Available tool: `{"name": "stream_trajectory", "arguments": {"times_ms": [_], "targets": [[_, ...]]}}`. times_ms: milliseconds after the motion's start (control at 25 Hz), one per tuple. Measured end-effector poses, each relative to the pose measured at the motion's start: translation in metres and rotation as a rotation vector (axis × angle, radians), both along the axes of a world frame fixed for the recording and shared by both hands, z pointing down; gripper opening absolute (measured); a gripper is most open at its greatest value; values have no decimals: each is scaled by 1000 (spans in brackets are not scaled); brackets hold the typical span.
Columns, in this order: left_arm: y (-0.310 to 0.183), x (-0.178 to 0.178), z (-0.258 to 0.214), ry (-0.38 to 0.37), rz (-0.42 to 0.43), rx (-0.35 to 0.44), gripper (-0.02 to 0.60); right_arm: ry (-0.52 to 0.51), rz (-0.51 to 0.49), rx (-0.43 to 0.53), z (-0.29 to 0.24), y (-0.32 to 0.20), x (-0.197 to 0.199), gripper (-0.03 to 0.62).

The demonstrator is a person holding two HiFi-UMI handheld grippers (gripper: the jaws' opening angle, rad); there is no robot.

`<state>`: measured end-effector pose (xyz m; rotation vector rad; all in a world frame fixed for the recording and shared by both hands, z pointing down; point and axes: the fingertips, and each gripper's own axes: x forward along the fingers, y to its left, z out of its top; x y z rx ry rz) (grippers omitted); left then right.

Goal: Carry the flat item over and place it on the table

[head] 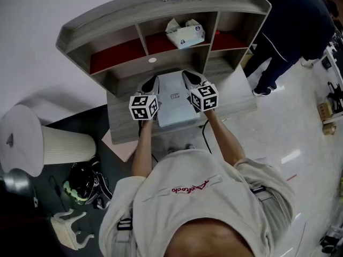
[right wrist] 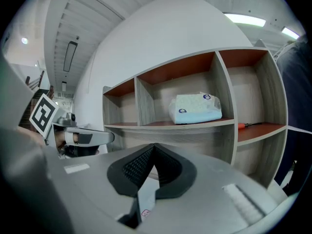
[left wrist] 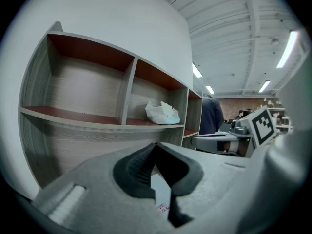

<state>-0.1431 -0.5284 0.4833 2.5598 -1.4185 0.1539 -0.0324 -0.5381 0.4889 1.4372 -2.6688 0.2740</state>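
Pinching the flat item (head: pixel 174 105) at opposite edges, left tongs (head: pixel 151 84) and right tongs (head: pixel 191 79) are best lowering it together, level, onto the table (head: pixel 237 101).

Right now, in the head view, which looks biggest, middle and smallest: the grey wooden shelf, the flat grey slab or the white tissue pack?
1. grey wooden shelf
2. flat grey slab
3. white tissue pack
No two look alike in size.

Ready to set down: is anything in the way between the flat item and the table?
Nothing visible does. The flat item, clamped by the left tool and right tool, is over the table, bare around it; the tissue pack sits up in a shelf compartment. Directly beneath is hidden.
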Motion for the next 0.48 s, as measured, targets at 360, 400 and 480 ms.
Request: {"name": "stream_trajectory", "arguments": {"times_ms": [360,400,480], "targets": [[-4,4,4,-7,0,1,2,32,-10,7,1,-2,-3,5],[-5,4,4,-5,1,2,0,30,-10,7,1,-2,-3,5],[-6,5,4,-2,3,4,1,25,-10,6,1,-4,-4,5]]}}
